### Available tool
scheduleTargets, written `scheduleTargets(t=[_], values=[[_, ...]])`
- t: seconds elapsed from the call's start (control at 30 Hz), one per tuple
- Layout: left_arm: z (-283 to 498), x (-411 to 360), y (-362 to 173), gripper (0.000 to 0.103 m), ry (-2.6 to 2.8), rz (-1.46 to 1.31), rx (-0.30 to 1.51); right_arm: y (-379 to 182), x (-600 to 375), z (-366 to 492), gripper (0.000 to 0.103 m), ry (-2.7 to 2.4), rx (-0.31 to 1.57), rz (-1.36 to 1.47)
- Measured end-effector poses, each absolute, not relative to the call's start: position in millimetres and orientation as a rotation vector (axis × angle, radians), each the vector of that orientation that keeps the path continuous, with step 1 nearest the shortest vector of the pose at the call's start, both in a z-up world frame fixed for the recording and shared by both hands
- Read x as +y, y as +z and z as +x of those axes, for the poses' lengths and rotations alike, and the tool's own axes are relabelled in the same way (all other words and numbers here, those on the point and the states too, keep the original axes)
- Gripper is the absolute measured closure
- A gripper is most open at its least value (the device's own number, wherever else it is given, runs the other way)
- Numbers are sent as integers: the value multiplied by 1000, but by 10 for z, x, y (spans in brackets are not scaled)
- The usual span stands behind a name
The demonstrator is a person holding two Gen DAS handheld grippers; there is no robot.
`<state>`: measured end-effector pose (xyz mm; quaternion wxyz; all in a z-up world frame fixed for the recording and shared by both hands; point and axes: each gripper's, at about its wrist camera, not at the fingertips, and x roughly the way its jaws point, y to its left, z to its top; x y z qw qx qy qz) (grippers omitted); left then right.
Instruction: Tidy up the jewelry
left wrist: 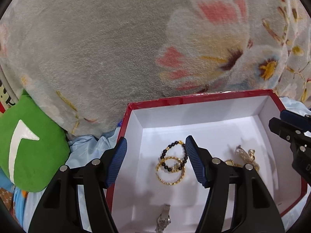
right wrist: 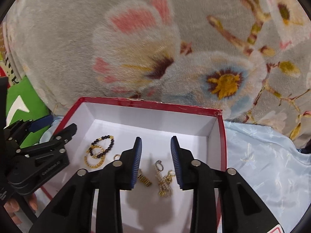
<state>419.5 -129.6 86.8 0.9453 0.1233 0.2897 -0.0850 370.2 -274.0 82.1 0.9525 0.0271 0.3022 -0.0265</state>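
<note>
Everything sits on a pale blue satiny sheet (right wrist: pixel 262 165), with a fluffy grey floral blanket (left wrist: pixel 97 48) heaped right behind the red box (left wrist: pixel 194 98) and a green cushion (left wrist: pixel 33 145) off to the box's left. Both grippers hang over the white inside, left gripper (left wrist: pixel 155 162) and right gripper (right wrist: pixel 156 163) each spread apart and holding nothing, above the black bead bracelet (left wrist: pixel 175 155) lying across a gold chain bracelet (left wrist: pixel 171 174). Only the left view catches a silver watch (left wrist: pixel 163 218) at the box's near edge, while the right one shows the pearl-and-gold piece (right wrist: pixel 163 180) and a small gold link piece (right wrist: pixel 144 180) clearly.
</note>
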Motion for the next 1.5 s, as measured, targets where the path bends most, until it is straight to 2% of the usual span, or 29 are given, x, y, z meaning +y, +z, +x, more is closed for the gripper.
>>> scheduleTargets(t=[0.1,0.5,0.57,0.73,0.9,0.97,1.13,1.5], values=[[4032,-1227,862,42,-166,245,609,846,-2691,3501,60,-57,616,79],[3455,-908,701,42,-163,156,721,578,-2564,2890,53,-128,671,202],[3383,-868,693,34,-153,144,718,556,-2490,2832,50,-141,669,192],[3286,-793,676,25,-158,94,718,530,-2373,2739,40,-147,658,195],[3251,-744,599,21,-136,86,705,459,-2342,2688,36,-175,648,182],[3246,-730,569,15,-120,91,693,430,-2357,2692,35,-185,649,176],[3249,-742,559,11,-101,124,672,411,-2392,2722,30,-190,648,178],[3233,-738,505,7,-114,122,697,398,-2376,2723,26,-203,649,148]])
